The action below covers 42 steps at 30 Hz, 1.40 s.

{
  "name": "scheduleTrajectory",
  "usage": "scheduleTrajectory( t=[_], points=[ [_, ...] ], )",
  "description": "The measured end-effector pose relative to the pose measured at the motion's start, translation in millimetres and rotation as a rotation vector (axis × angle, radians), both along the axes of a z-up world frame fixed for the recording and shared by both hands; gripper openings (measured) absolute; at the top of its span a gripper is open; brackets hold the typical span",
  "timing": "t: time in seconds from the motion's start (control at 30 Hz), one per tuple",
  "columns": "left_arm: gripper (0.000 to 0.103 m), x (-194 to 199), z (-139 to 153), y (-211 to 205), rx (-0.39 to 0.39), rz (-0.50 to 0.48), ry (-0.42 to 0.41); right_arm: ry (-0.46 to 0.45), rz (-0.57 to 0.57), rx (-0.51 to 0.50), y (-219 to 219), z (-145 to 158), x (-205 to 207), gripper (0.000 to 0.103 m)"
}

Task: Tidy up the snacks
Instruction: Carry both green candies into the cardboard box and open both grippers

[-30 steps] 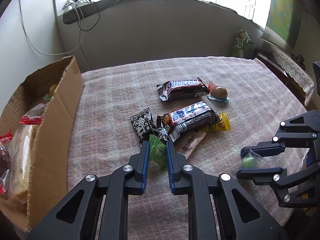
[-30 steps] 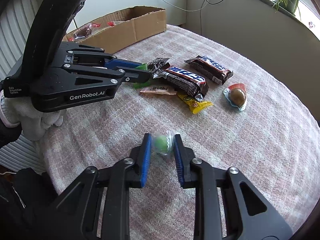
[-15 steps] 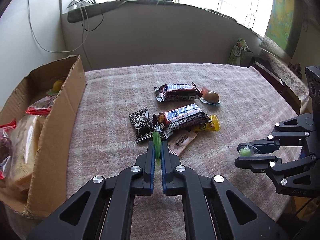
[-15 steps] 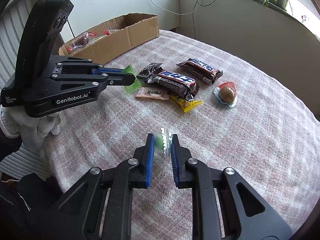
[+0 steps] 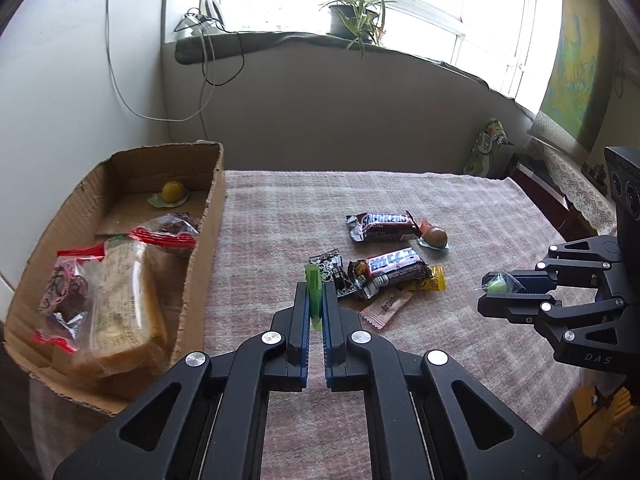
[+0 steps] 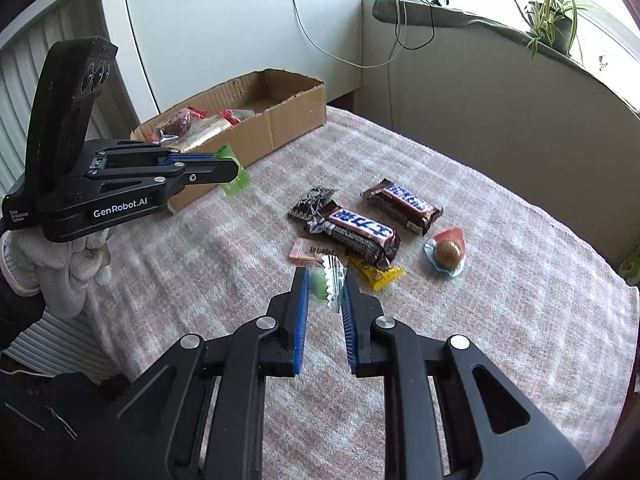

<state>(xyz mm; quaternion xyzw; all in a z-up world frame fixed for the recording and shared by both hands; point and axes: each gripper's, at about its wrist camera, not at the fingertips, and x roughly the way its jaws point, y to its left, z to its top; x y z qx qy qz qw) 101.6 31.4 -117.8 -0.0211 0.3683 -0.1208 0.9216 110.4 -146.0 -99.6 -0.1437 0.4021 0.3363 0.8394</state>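
Both grippers have lifted up off the table since a second ago, and each one took a sweet with it. The left gripper (image 5: 316, 300) has its jaws squeezed tight on a flat green packet (image 5: 314, 292), seen only edge-on, so its front cannot be read. The right gripper (image 6: 325, 286) is clamped on a round green candy (image 6: 319, 280) in a clear crinkly wrapper. A white-gloved hand (image 6: 76, 272) holds the left gripper, but most of it is hidden behind the black frame.

The cardboard box (image 5: 212, 216) sits at the table's left edge with bagged snacks inside; its near end is cut off. Two Snickers bars (image 5: 384, 226), a yellow packet (image 5: 430, 283), a pink packet (image 5: 386, 308) and a brown ball sweet (image 5: 435, 236) lie on the pink checked tablecloth (image 5: 280, 208). Behind is a grey wall, a bright window and a potted plant (image 5: 352, 12) on the sill.
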Motion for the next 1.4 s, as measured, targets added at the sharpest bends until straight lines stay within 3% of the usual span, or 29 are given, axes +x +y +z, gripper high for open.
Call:
scheduleTrajectory(
  t=[0.4, 0.8, 1.4],
  points=[
    [0.004, 0, 29, 54, -0.001, 0.115, -0.074, -0.071, 0.066, 0.035, 63, 37, 31, 0.016],
    [0.004, 6, 35, 85, 0.008, 0.171, -0.102, -0.091, 0.123, 0.063, 125, 51, 55, 0.016],
    [0.004, 22, 28, 112, 0.027, 0.241, -0.087, -0.014, 0.132, 0.07, 184, 32, 101, 0.016]
  ],
)
